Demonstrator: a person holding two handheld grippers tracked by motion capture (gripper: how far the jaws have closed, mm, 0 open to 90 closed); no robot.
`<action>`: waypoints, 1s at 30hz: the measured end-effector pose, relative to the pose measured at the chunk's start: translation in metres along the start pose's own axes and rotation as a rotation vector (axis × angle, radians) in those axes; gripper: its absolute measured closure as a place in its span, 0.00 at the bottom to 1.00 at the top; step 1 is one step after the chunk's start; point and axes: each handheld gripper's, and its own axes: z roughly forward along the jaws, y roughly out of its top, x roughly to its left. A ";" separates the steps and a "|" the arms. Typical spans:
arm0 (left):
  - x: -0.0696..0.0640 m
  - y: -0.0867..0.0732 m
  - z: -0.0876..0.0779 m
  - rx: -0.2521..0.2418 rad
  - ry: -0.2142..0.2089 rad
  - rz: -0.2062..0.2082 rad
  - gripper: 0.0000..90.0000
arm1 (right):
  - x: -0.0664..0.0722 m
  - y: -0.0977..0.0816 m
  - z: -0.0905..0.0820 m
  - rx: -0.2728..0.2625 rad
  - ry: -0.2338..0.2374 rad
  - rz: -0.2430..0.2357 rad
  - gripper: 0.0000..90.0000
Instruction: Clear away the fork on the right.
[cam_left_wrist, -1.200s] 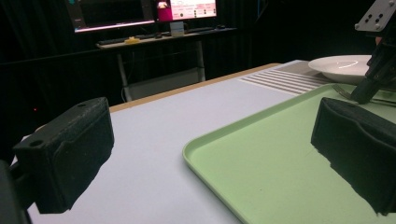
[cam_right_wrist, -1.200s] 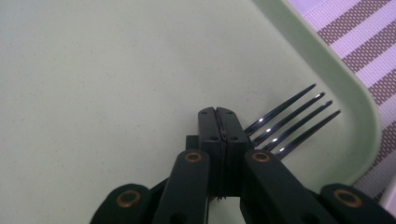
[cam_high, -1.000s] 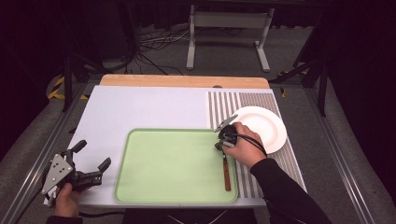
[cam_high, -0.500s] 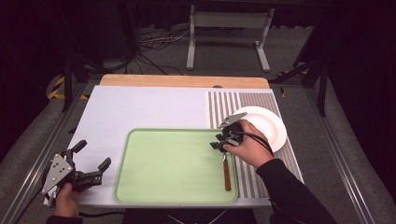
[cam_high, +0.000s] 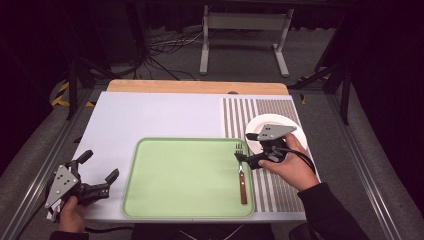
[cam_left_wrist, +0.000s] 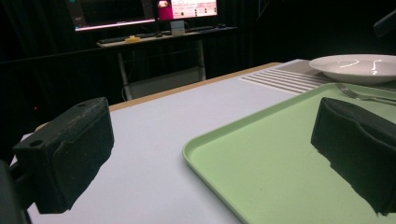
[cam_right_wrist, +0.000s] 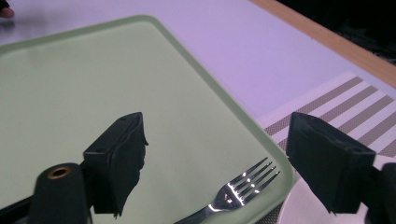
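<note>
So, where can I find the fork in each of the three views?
High view: the fork lies along the right edge of the green tray, prongs toward the white plate.
Left gripper view: its prongs show at far right, below the plate.
Right gripper view: bottom centre, between the open jaws.
Shared landmark: the tray's right rim.

Two hand-held grippers, black throughout; left gripper (cam_high: 97, 175) topped by a grey three-cornered plate with small dark screw holes; right gripper (cam_high: 243, 158) topped by the same kind of plate, pale grey, with a black cable looping back along the wrist; right hand (cam_high: 290, 167) emerging from a dark long sleeve. Seen close in the gripper views: blocky black pads (cam_left_wrist: 70, 151) with a matte, faintly grainy surface, ragged at the lower edges (cam_right_wrist: 121, 158); a brass-ringed hole on a black rounded post beside one pad.
</note>
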 end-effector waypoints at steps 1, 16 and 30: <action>0.000 0.000 0.000 0.000 0.000 0.002 0.00 | 0.000 -0.002 -0.004 -0.017 -0.003 0.001 0.21; -0.001 0.000 0.000 0.001 0.001 0.003 0.00 | -0.006 -0.042 -0.052 -0.218 -0.039 0.025 0.16; -0.001 0.000 0.000 0.002 0.002 0.002 0.00 | -0.013 -0.088 -0.068 -0.351 -0.088 0.049 0.12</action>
